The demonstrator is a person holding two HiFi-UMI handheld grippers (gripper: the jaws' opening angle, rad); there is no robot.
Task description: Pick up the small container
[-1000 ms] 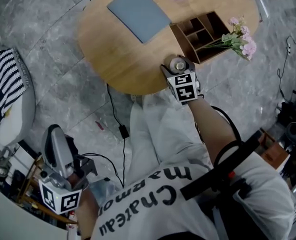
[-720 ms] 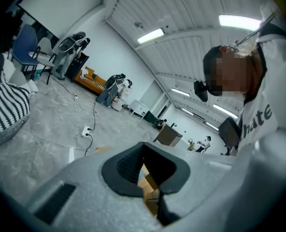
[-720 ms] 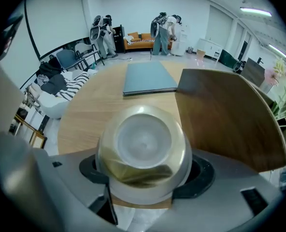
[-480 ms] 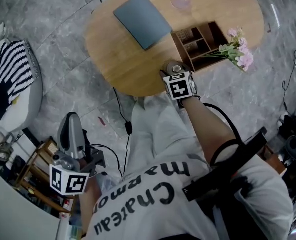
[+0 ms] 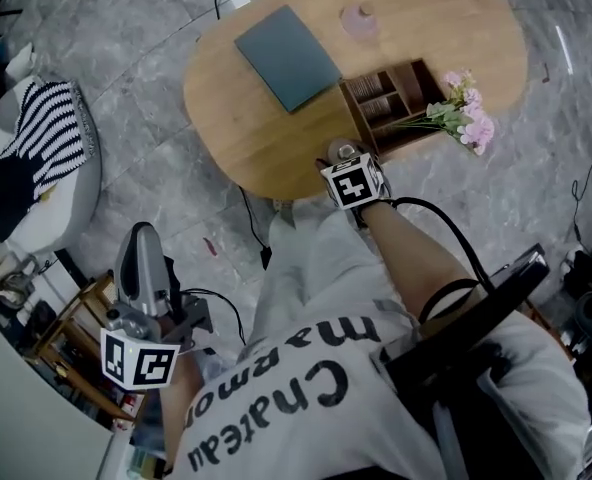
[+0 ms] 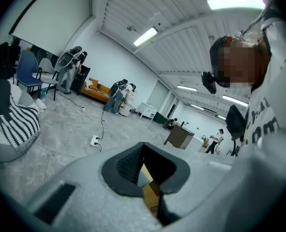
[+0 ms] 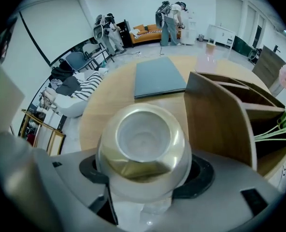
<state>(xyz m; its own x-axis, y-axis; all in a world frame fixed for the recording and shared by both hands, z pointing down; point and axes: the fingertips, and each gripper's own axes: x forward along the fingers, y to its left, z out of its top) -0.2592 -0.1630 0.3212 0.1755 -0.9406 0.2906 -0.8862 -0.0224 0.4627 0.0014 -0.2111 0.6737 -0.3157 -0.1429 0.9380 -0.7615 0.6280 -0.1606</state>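
Note:
The small container (image 7: 143, 144) is a round, shiny gold and silver pot with an open mouth. My right gripper (image 7: 145, 187) is shut on it, one jaw on each side. In the head view the small container (image 5: 347, 153) sits in my right gripper (image 5: 349, 160) at the near edge of the wooden table (image 5: 261, 133), beside the wooden organizer (image 5: 391, 98). Whether it touches the tabletop is hidden. My left gripper (image 5: 142, 246) hangs off the table by the person's left side. In its own view the left gripper (image 6: 144, 174) has its dark pads together, holding nothing.
On the table lie a grey-blue pad (image 5: 288, 56), a pink object (image 5: 360, 20) and pink flowers (image 5: 464, 118) resting across the organizer. A striped cushion (image 5: 48, 143), a black cable (image 5: 256, 230) and a wooden rack (image 5: 71, 333) are on the floor to the left.
The right gripper with the container has drawn back from beside the organizer's corner toward the table's near edge. The left gripper has shifted slightly right and up in the head view.

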